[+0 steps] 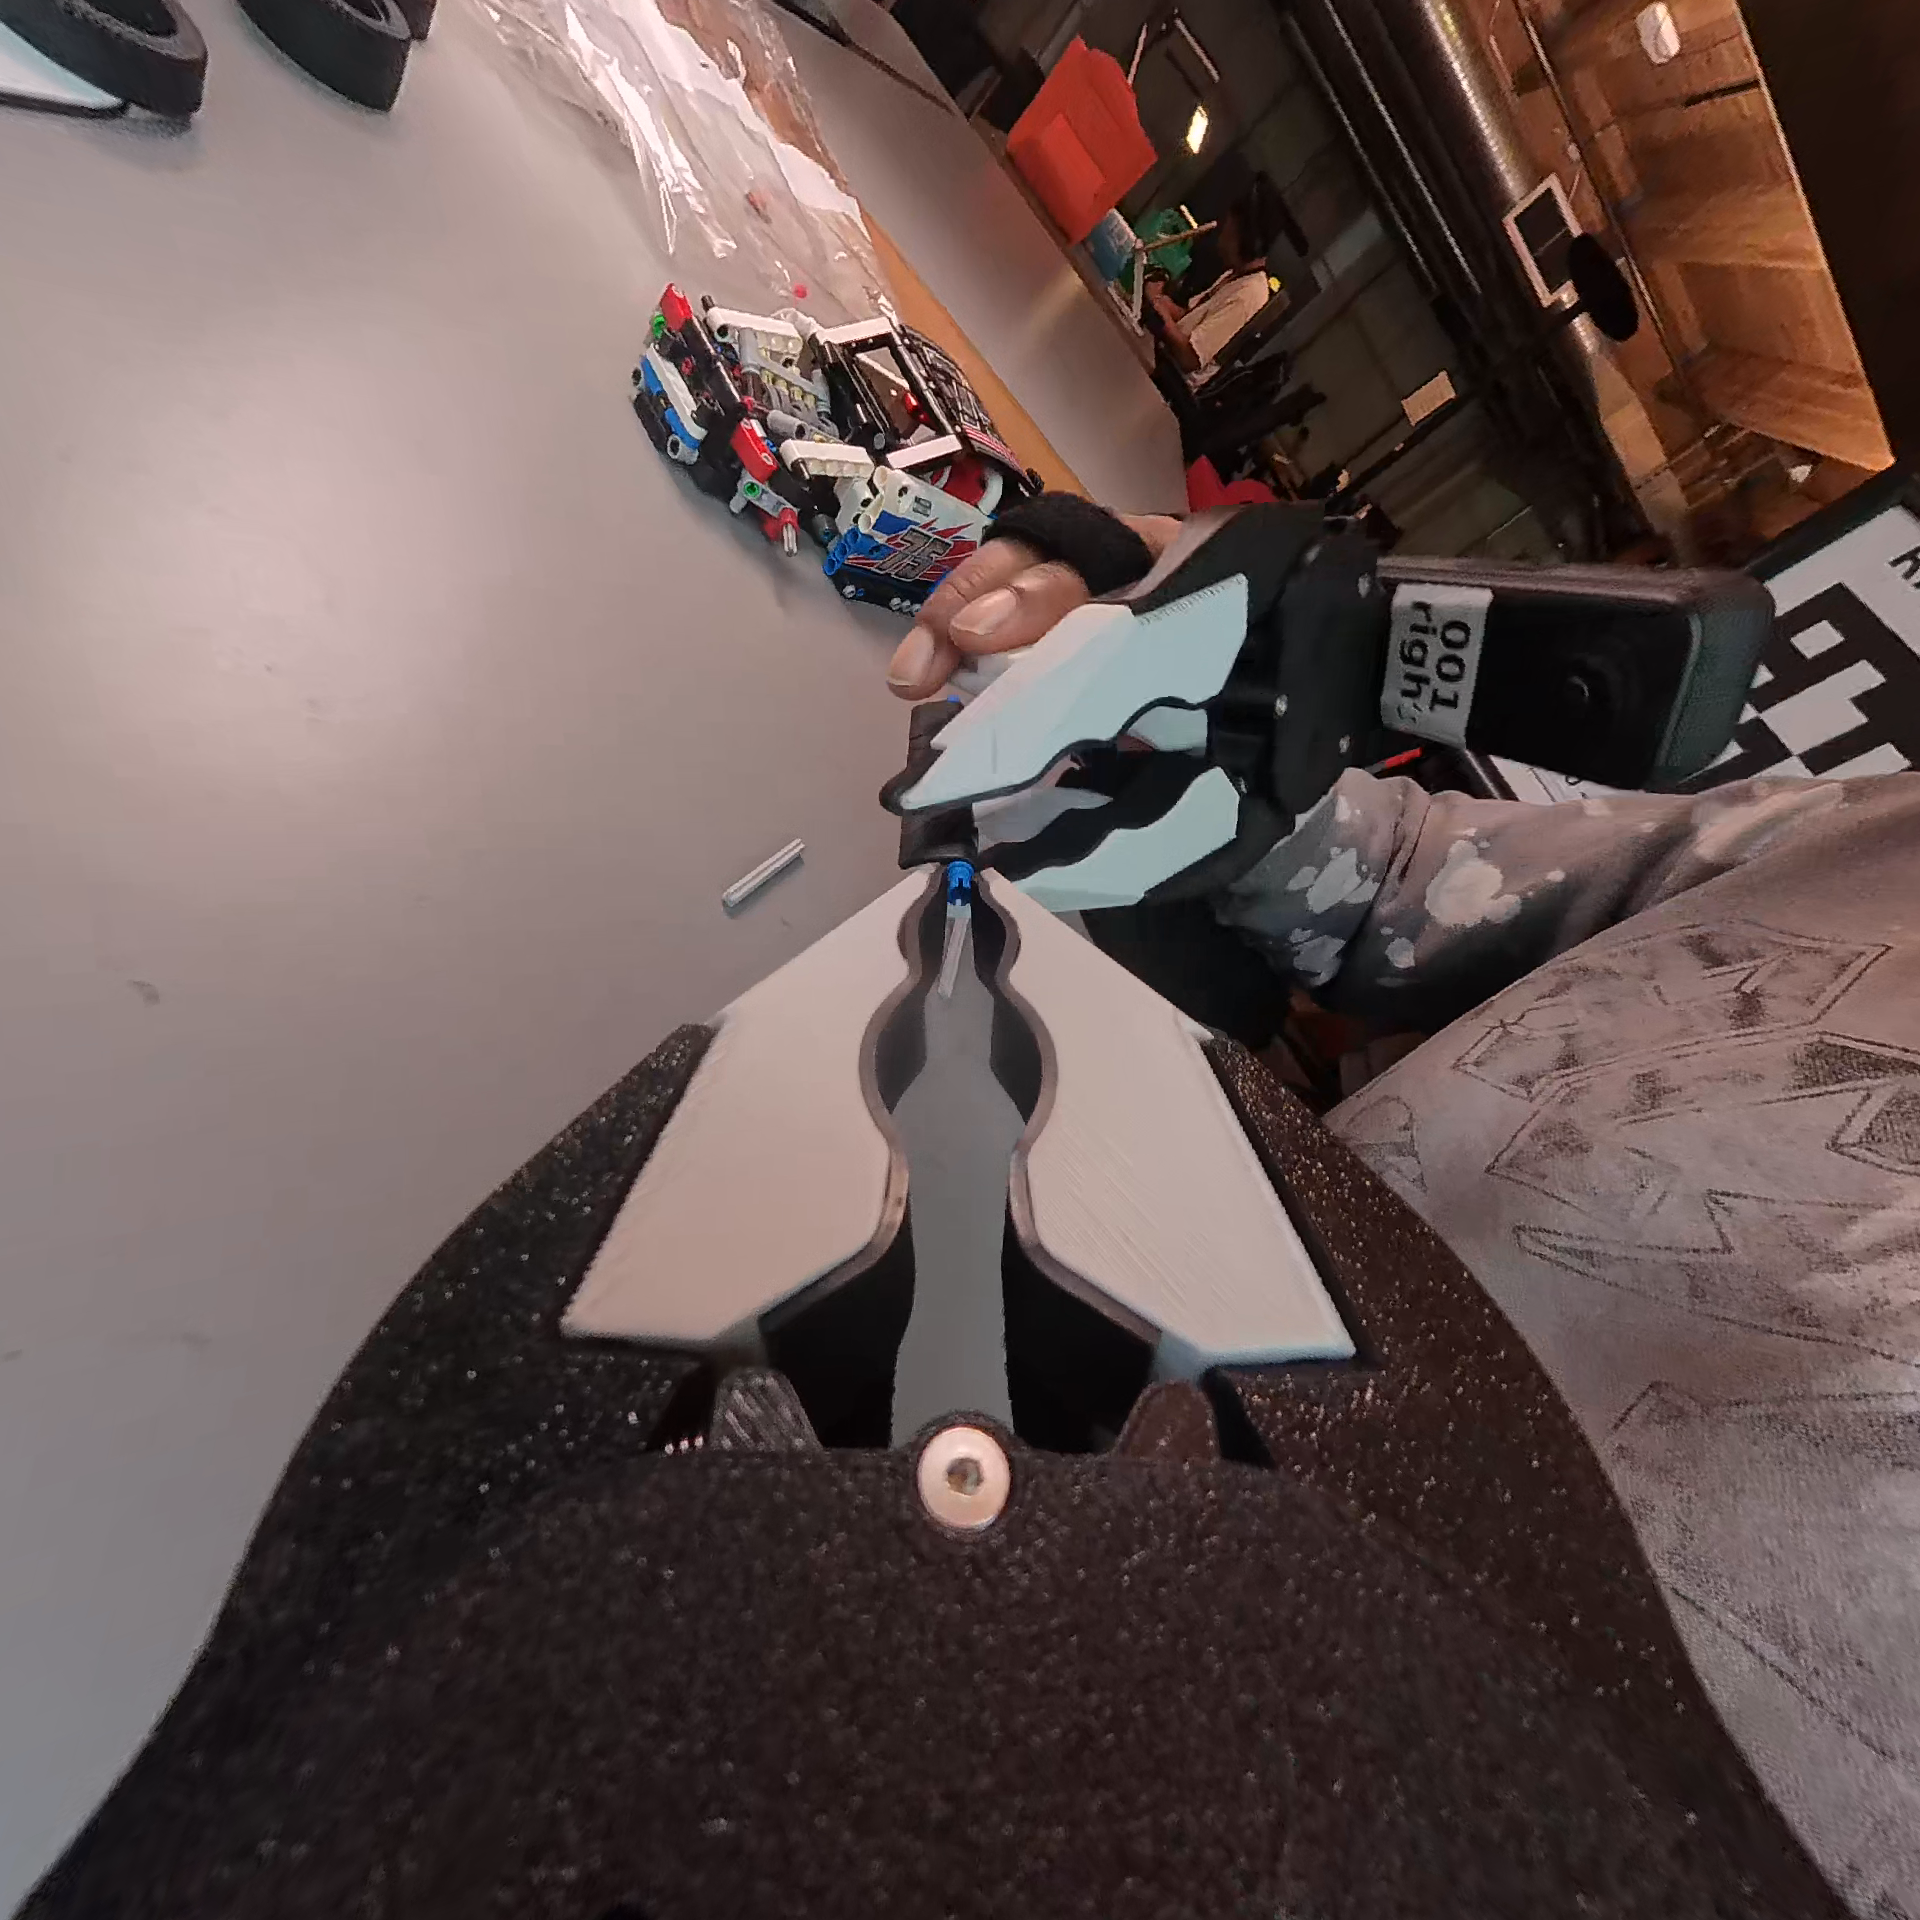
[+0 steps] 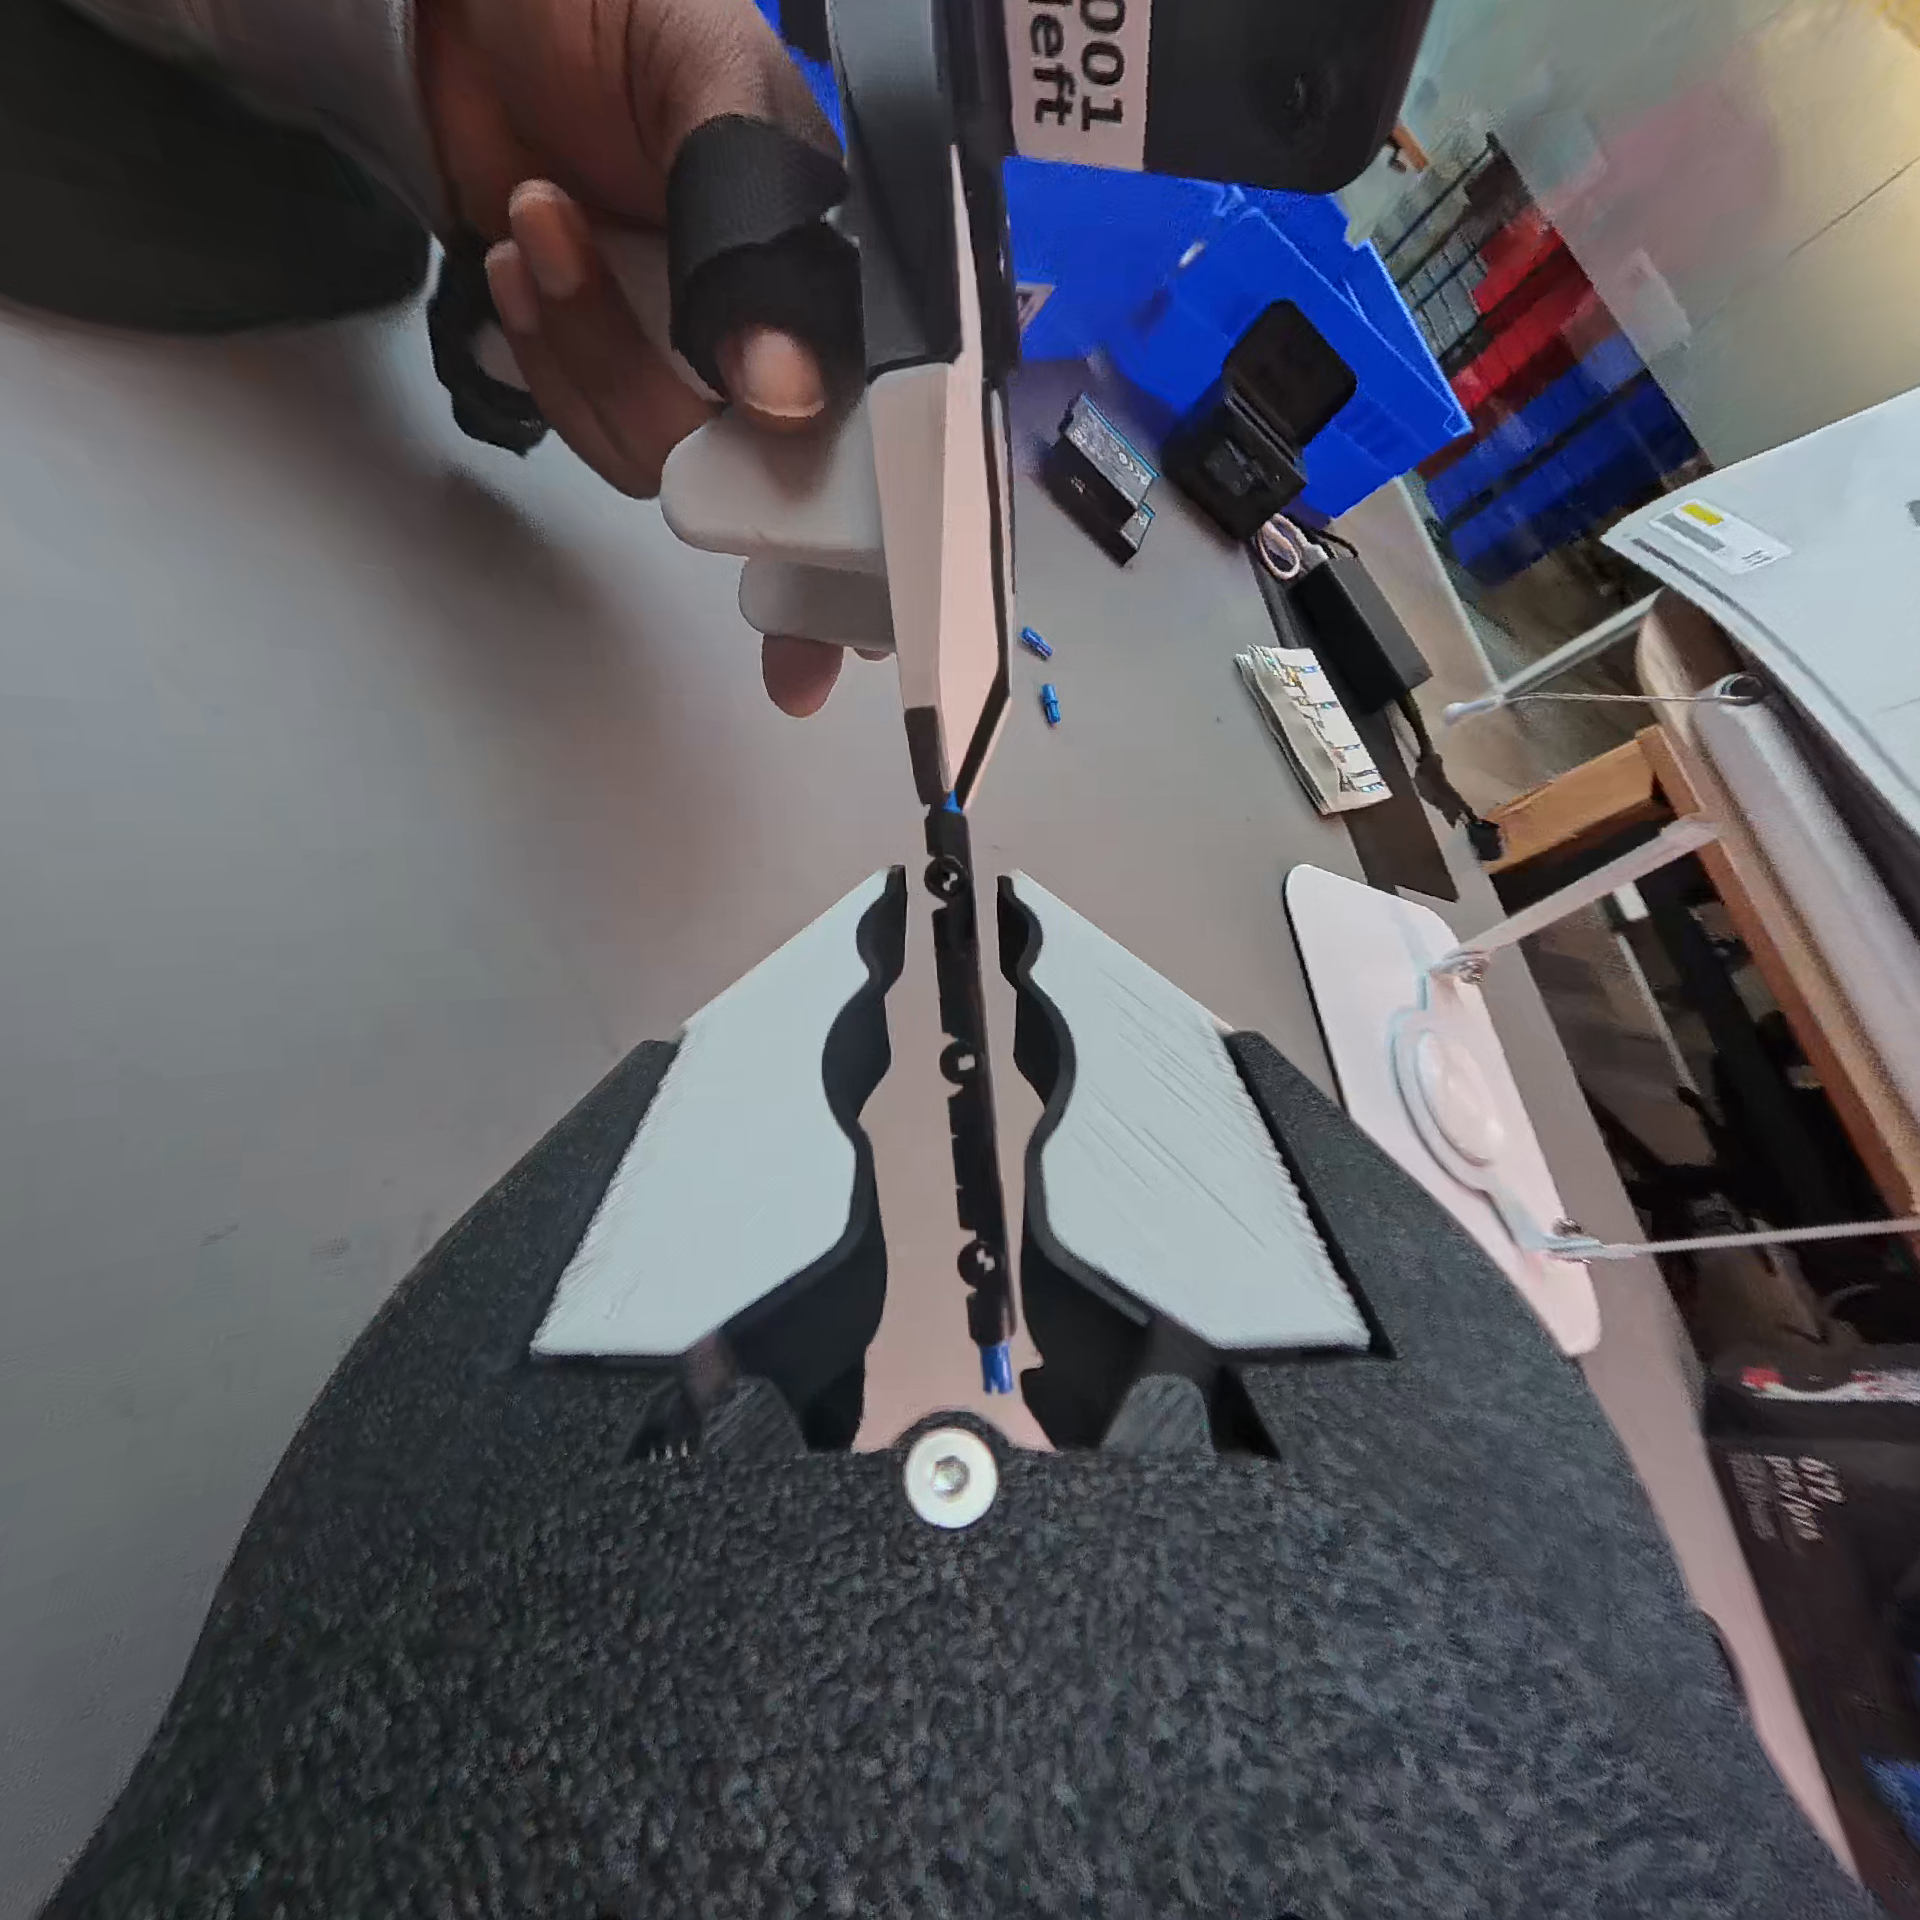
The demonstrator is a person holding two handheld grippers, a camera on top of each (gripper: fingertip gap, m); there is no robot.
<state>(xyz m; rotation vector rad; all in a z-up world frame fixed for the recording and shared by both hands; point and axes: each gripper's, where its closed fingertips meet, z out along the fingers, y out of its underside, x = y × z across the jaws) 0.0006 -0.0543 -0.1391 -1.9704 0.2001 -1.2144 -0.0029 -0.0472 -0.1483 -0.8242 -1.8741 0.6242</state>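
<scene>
My left gripper (image 1: pixel 956 878) is shut on a small blue pin (image 1: pixel 957 881), held above the grey table (image 1: pixel 312 623). My right gripper (image 2: pixel 948 883) is shut on a long black beam with holes (image 2: pixel 961 1091), which runs back between its fingers and carries another blue pin (image 2: pixel 997 1366) at its near end. The two grippers meet tip to tip. In the right wrist view the left gripper (image 2: pixel 948 795) comes down from above and its pin touches the beam's far end. In the left wrist view the right gripper (image 1: pixel 930 821) comes in from the right, held by a hand (image 1: pixel 977 613).
A partly built brick car (image 1: pixel 821 416) lies farther off, with a grey axle (image 1: pixel 764 873) nearer, plastic bags (image 1: pixel 707 156) and black tyres (image 1: pixel 332 42) beyond. Two loose blue pins (image 2: pixel 1036 642) (image 2: pixel 1051 701), a folded booklet (image 2: pixel 1309 727), black devices (image 2: pixel 1257 416) and blue bins (image 2: pixel 1195 301) lie to the right. Less than 4 cm separates the two grippers' tips.
</scene>
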